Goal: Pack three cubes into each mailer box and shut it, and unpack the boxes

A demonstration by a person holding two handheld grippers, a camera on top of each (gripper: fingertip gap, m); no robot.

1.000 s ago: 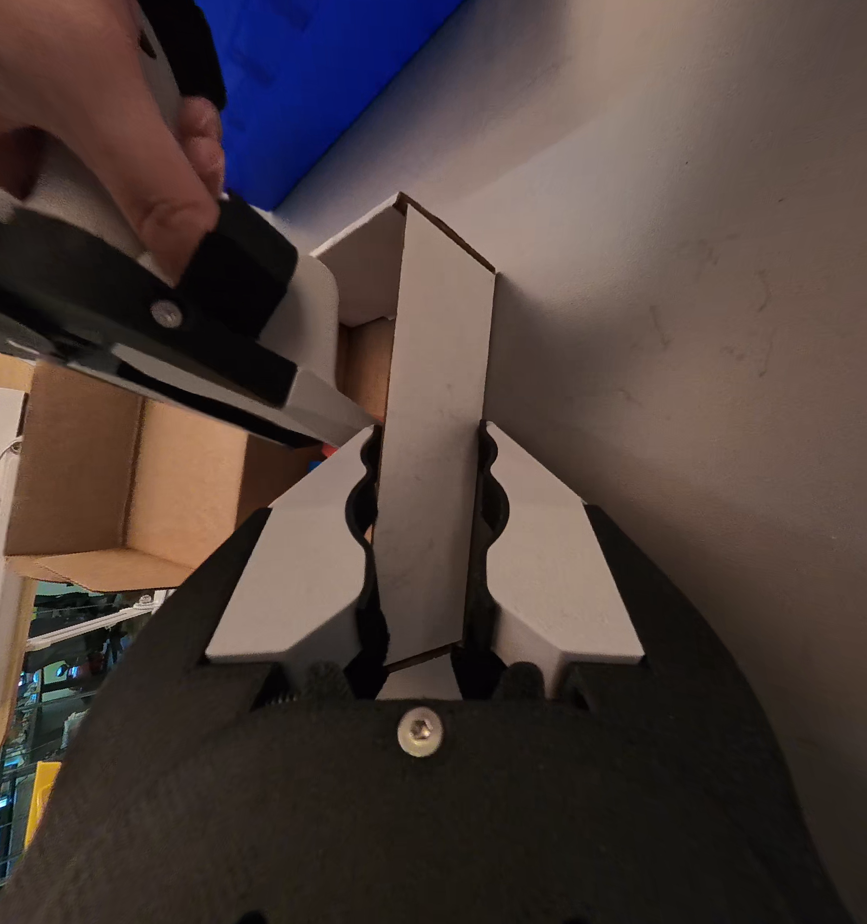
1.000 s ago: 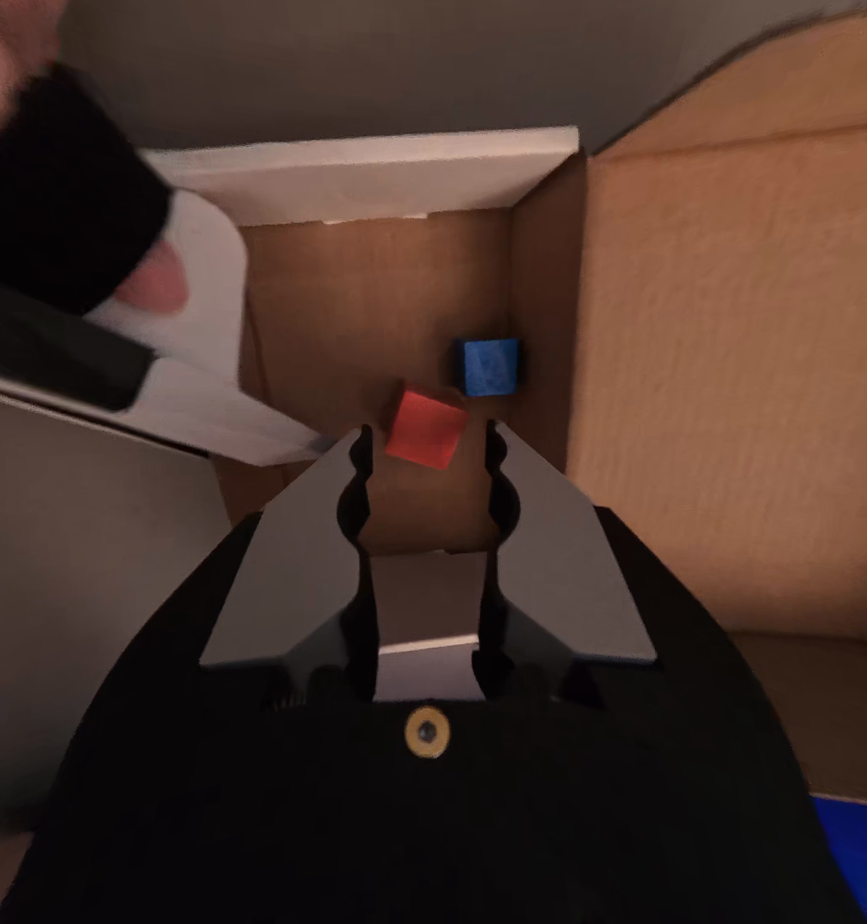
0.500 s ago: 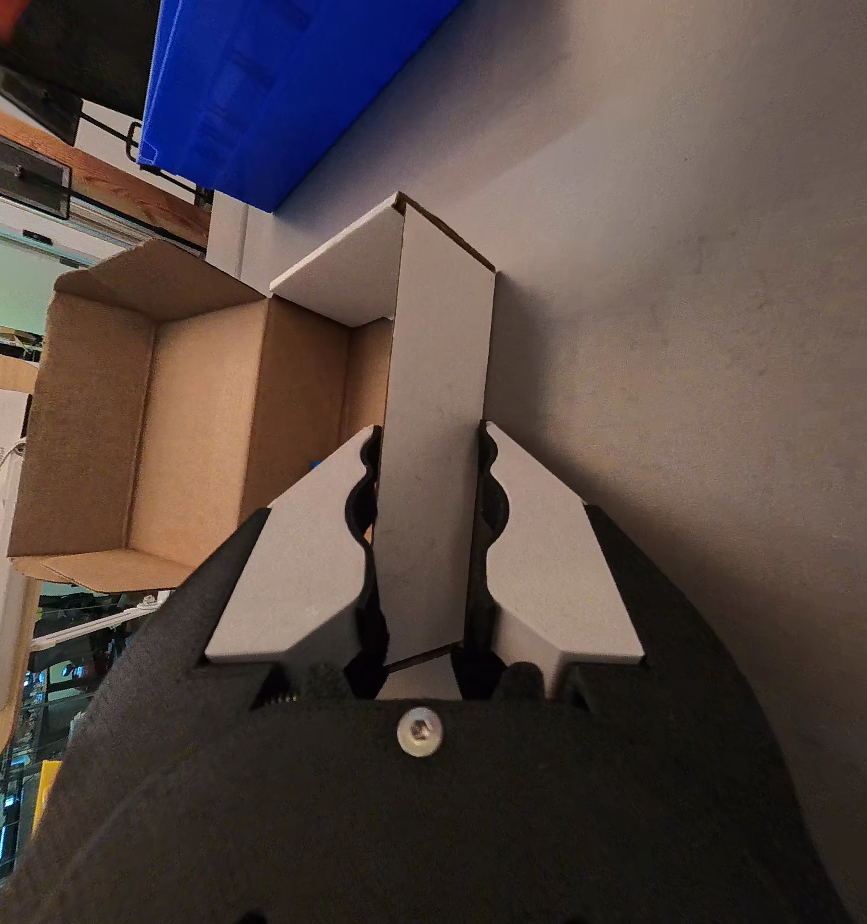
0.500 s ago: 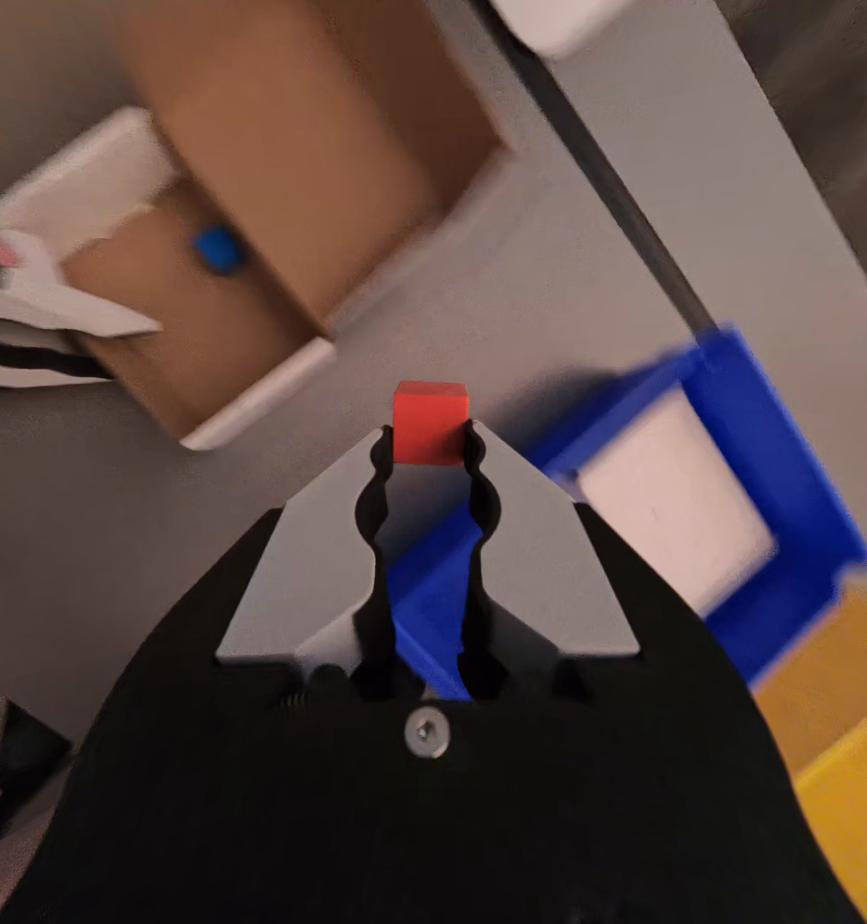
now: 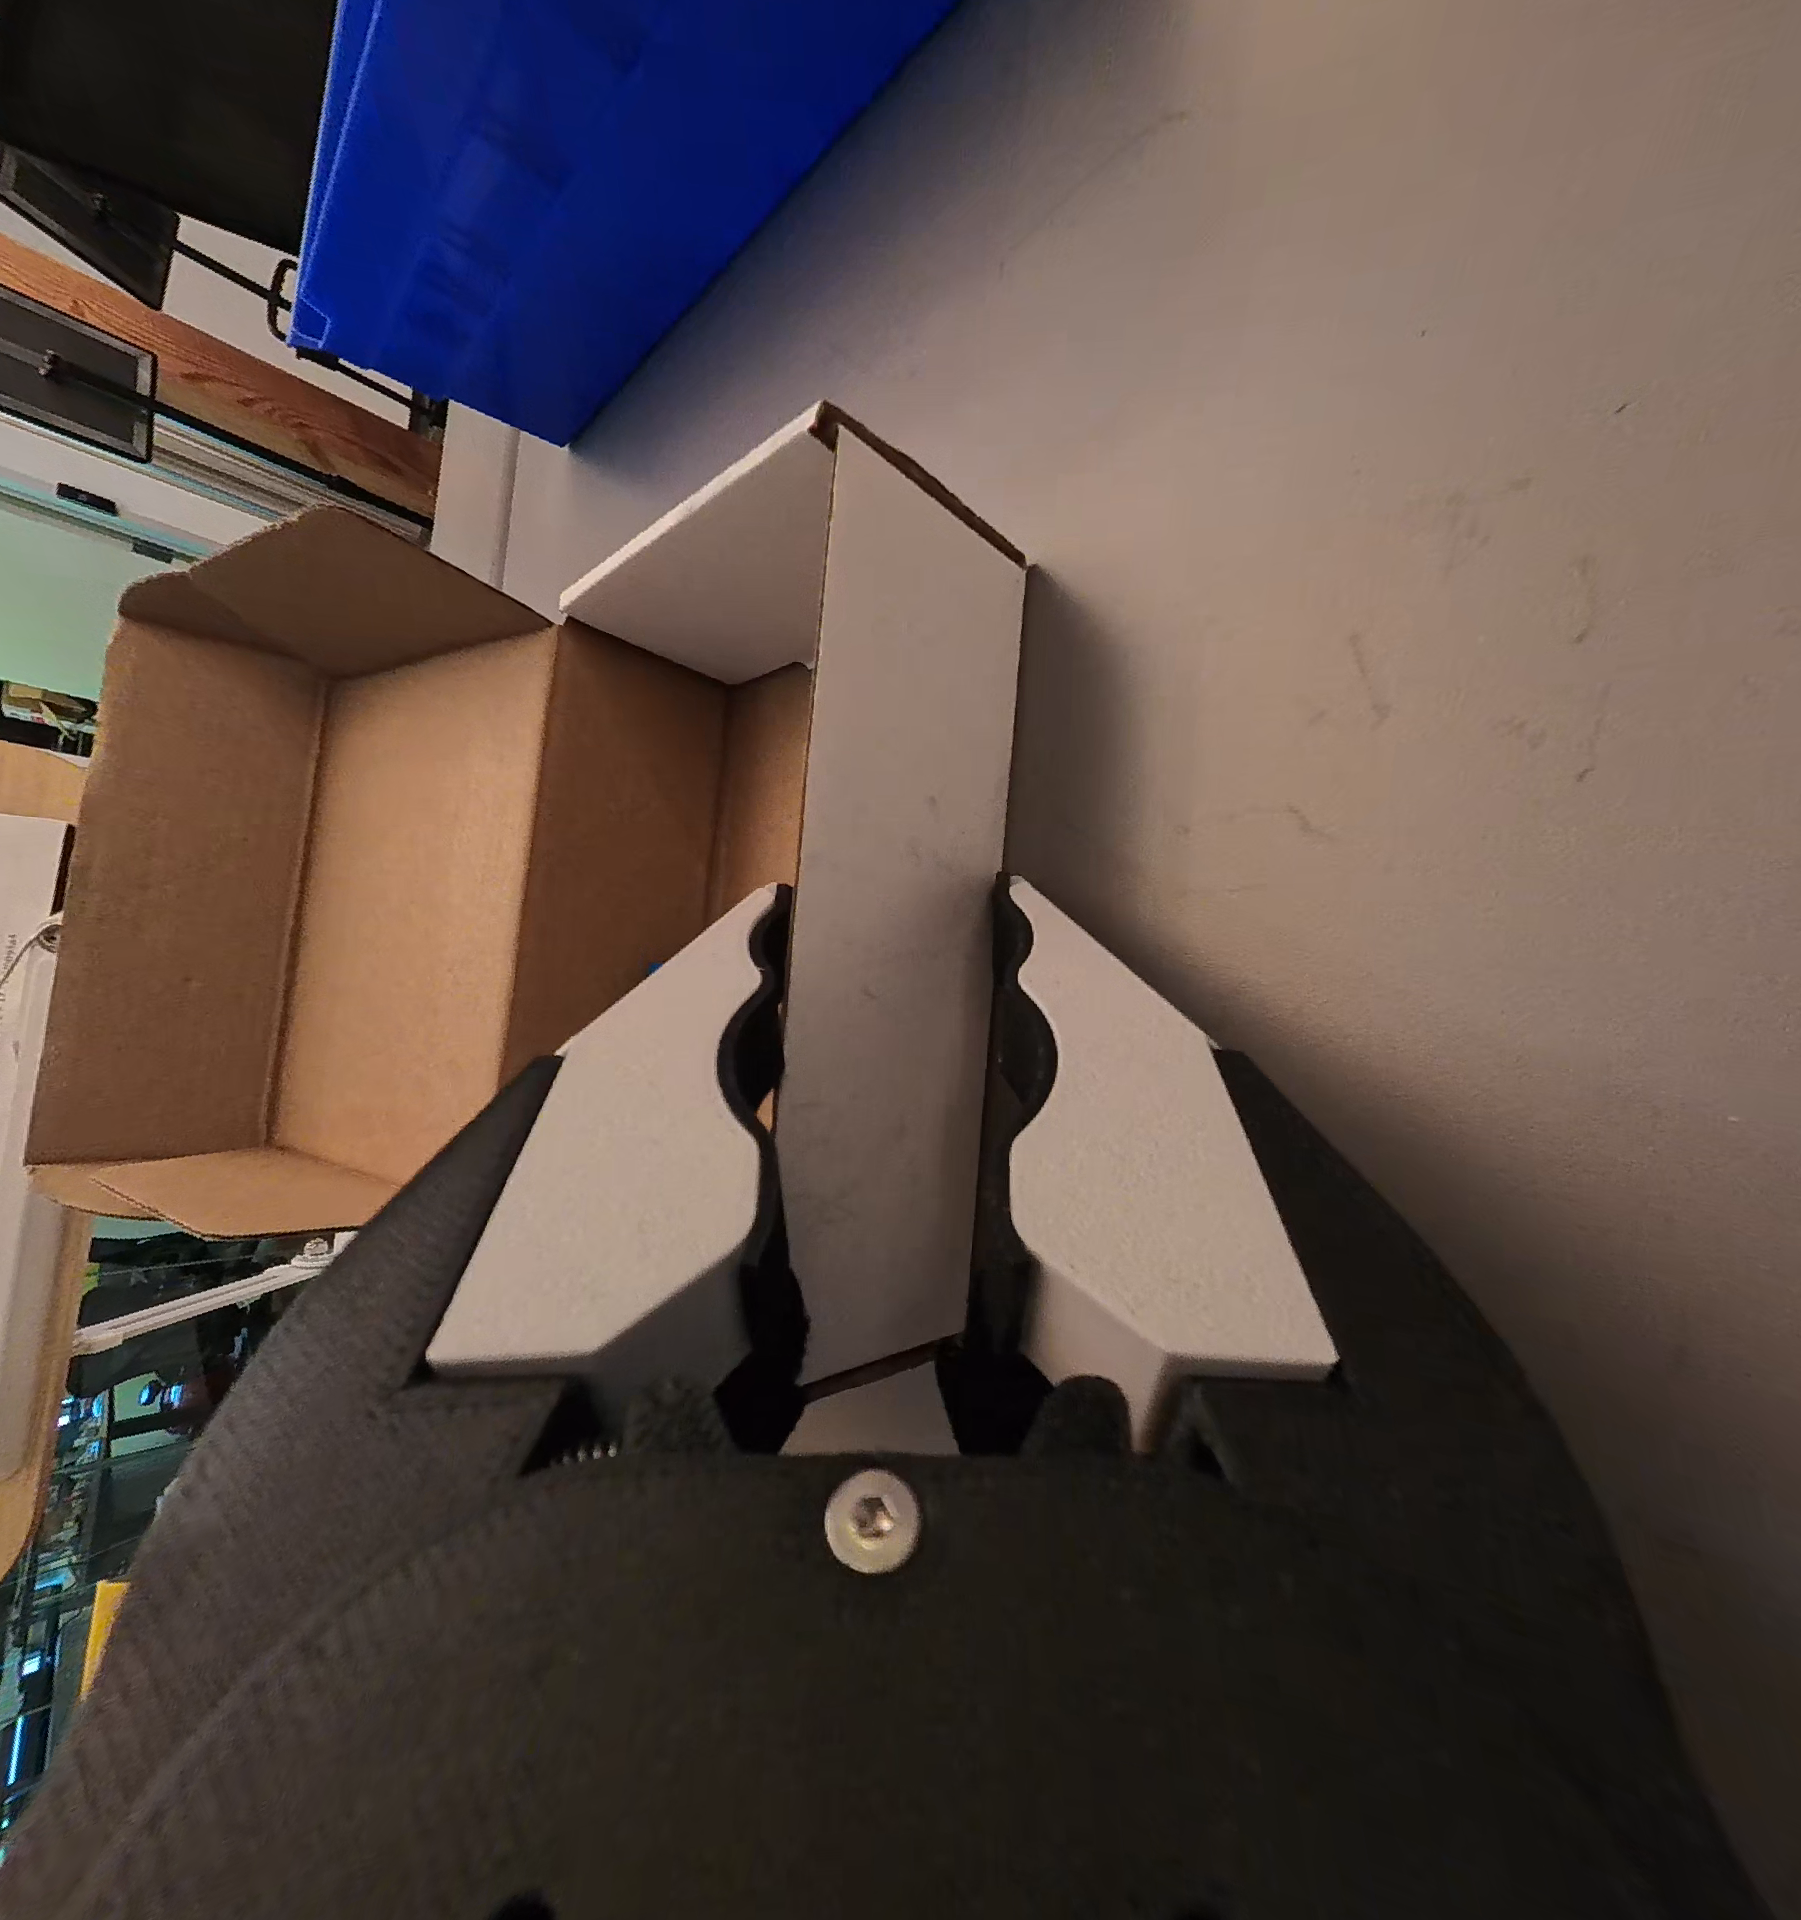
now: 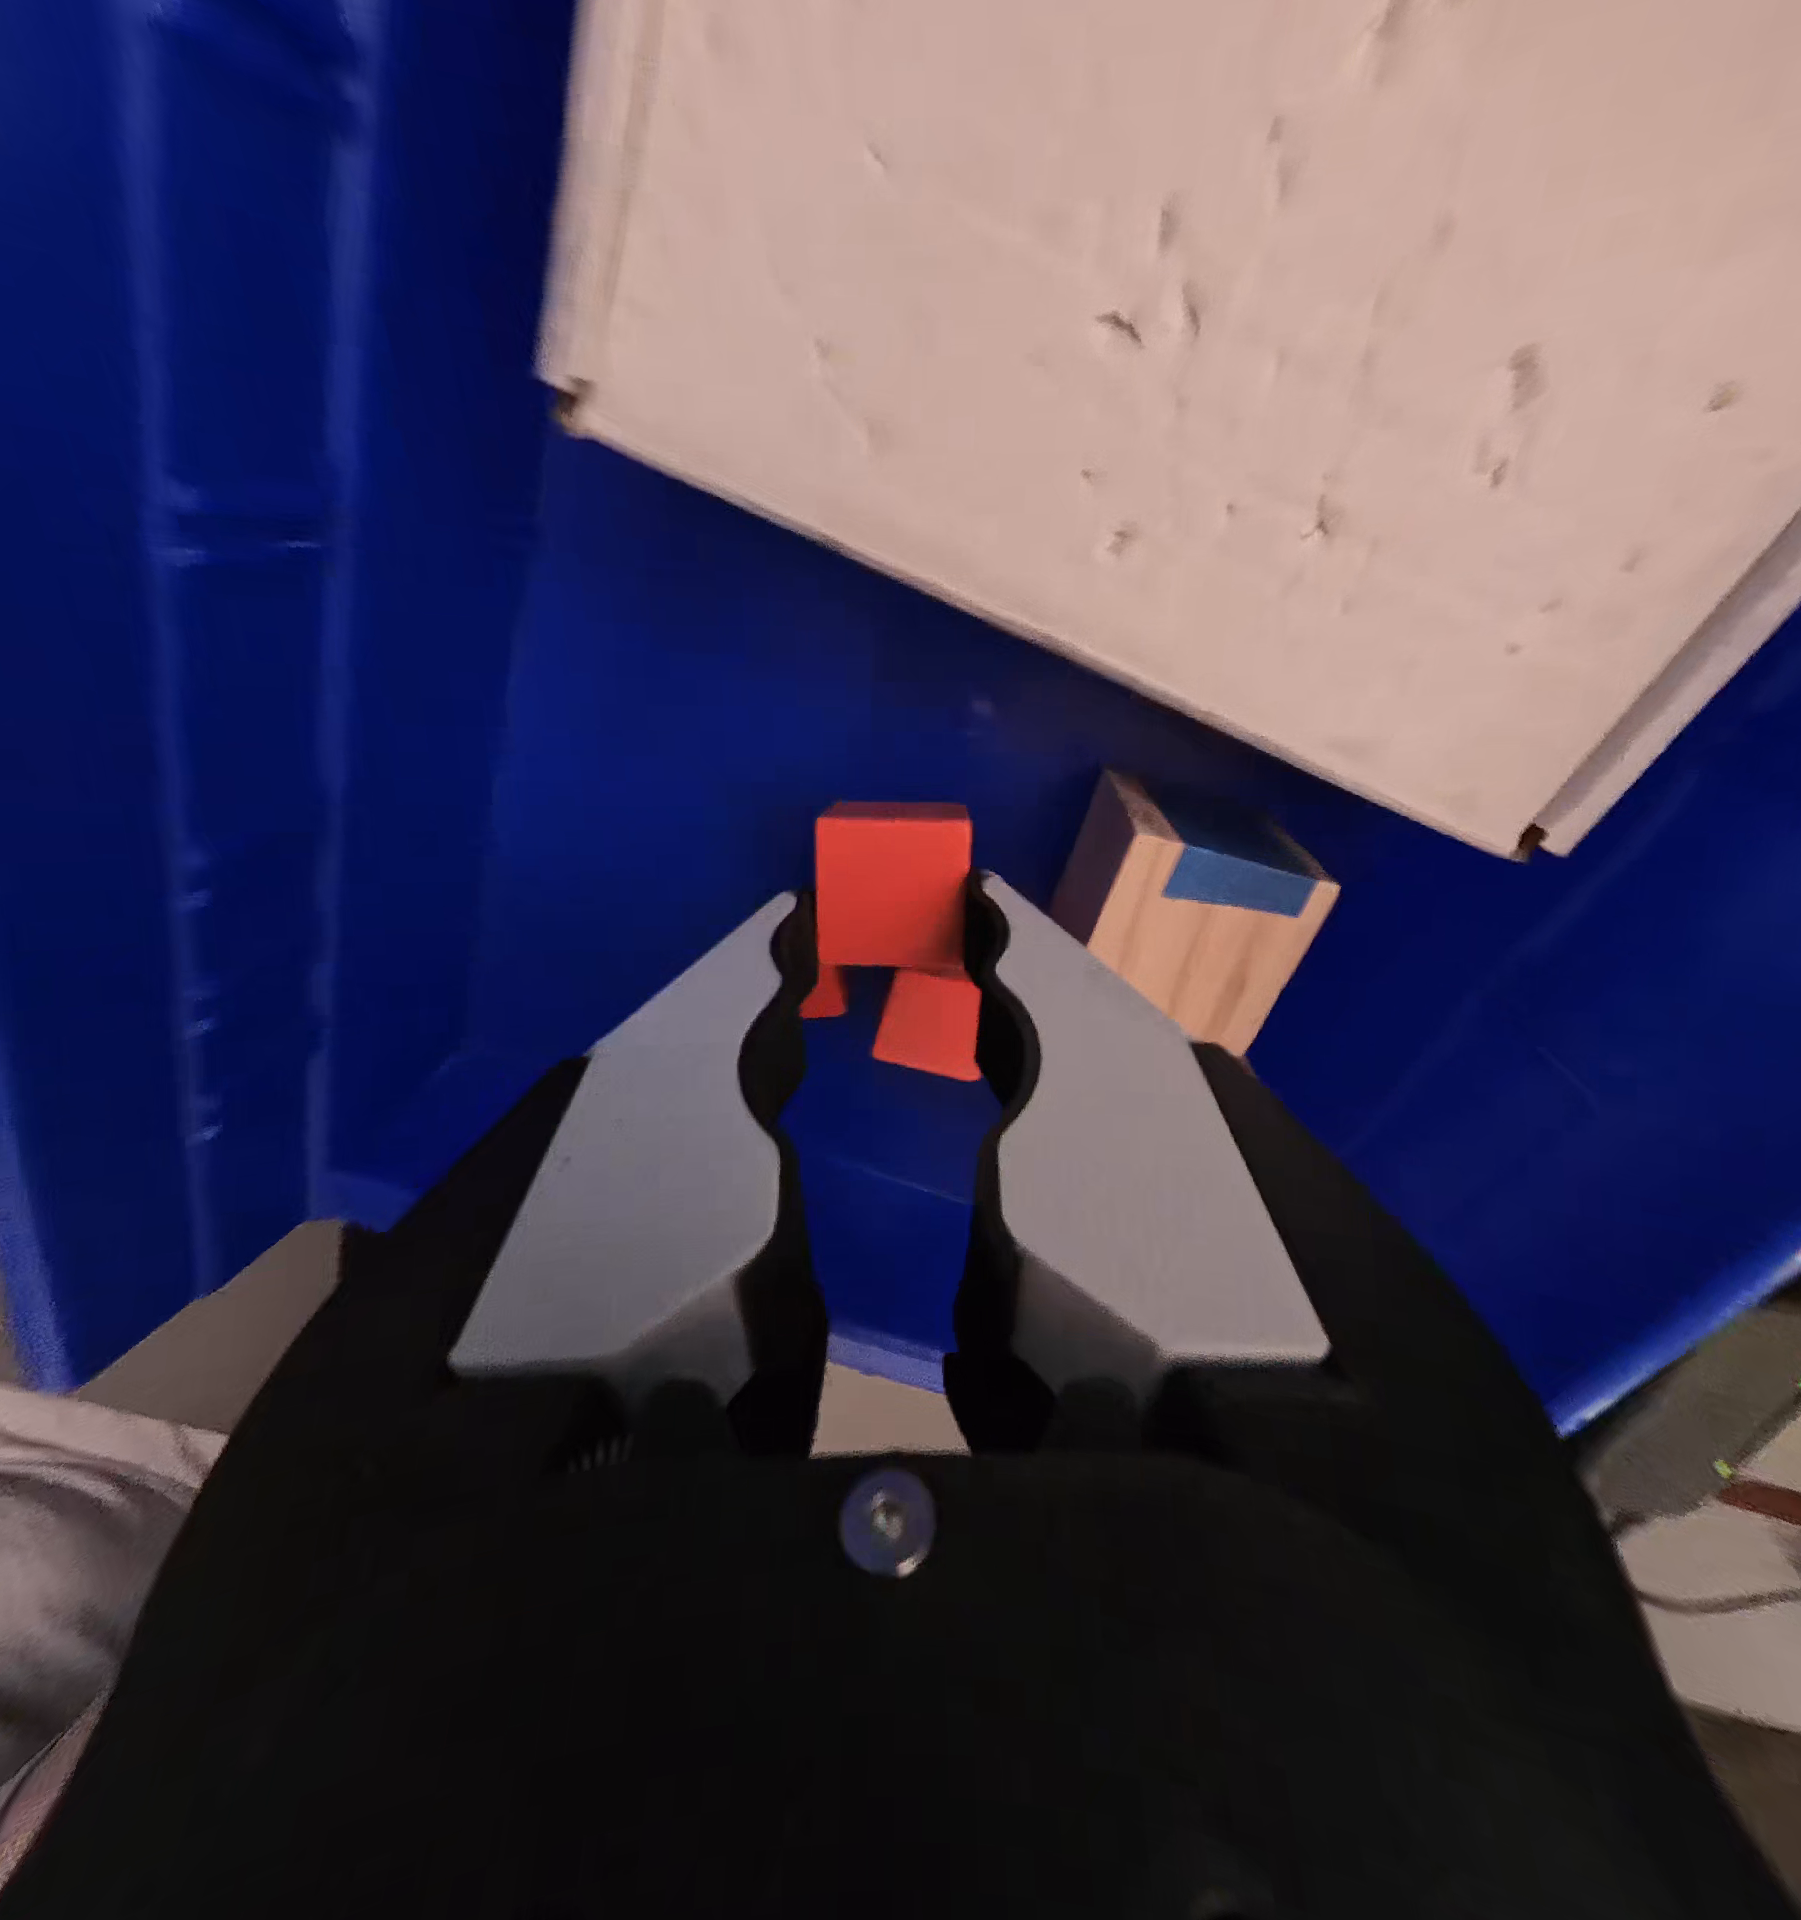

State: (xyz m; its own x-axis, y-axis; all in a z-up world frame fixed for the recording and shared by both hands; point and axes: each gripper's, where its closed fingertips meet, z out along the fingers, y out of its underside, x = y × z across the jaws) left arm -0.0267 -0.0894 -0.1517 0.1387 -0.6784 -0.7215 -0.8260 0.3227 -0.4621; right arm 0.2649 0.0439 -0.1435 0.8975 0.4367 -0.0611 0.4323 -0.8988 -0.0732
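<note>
My left gripper [image 5: 891, 894] is shut on the white front wall [image 5: 906, 727] of an open mailer box, which rests on the grey table. The box's brown lid [image 5: 408, 883] lies open to the left. A sliver of blue [image 5: 655, 966] shows inside the box beside my left finger. My right gripper [image 6: 883, 899] is shut on a red cube [image 6: 891, 868] and holds it above the floor of a blue bin [image 6: 252, 623]. Another red cube [image 6: 927, 1023] lies in the bin just under the held one.
In the bin, a wooden block with blue tape [image 6: 1197, 935] stands right of my fingers. A closed white mailer box [image 6: 1187, 364] lies beyond it. In the left wrist view the blue bin [image 5: 563, 187] stands behind the open box on the grey table [image 5: 1395, 727]. My right fingertips sit around 30 cm from my left ones.
My right gripper closed on the red cube inside the open box, lifted it out and carried it over into the blue bin. My left gripper has kept its hold on the box wall.
</note>
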